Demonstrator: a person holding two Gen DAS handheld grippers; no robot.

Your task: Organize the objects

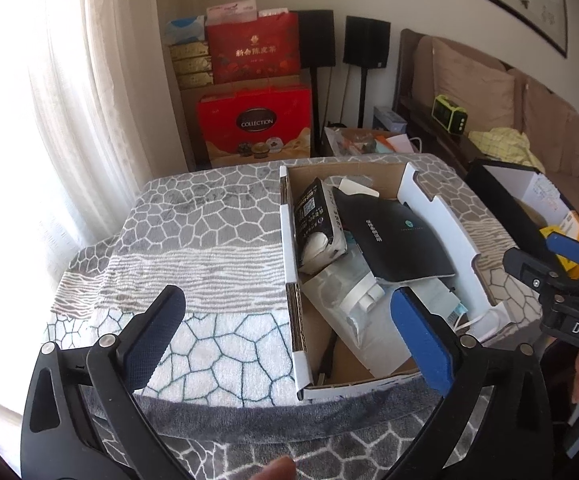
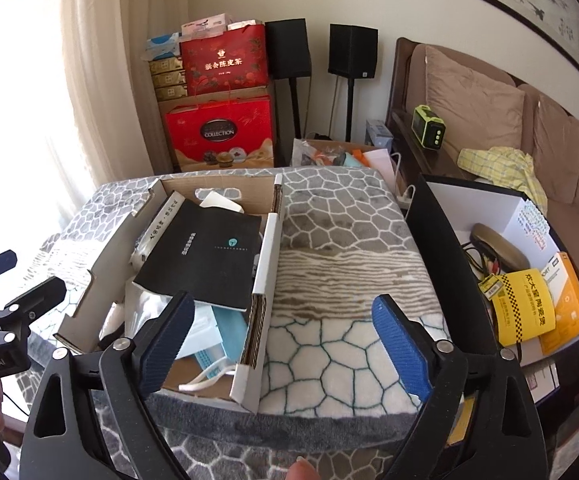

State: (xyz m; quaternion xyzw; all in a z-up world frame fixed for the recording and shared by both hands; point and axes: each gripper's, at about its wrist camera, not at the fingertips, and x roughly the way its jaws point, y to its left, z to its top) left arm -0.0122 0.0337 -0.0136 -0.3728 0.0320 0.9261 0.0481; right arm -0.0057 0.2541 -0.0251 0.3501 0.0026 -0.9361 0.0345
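Note:
A shallow cardboard box (image 1: 289, 240) lies on a table covered with a grey and white pebble-pattern blanket (image 1: 209, 248). Inside it lie a black booklet (image 1: 393, 240), a black-and-white packet (image 1: 317, 224) and a white pouch (image 1: 353, 308). My left gripper (image 1: 289, 332) hovers open over the box's near left corner, nothing between its fingers. In the right wrist view the same box (image 2: 267, 256) shows the black booklet (image 2: 205, 252) and blue face masks (image 2: 217, 344). My right gripper (image 2: 285, 340) stands open above the box's near right wall, holding nothing.
A black-walled box (image 2: 441, 248) right of the table holds a yellow packet (image 2: 525, 308), an orange box (image 2: 569, 304) and cables. Red gift bags (image 2: 221, 136) and speakers on stands stand at the back by the curtain. A brown sofa (image 2: 529, 140) runs along the right.

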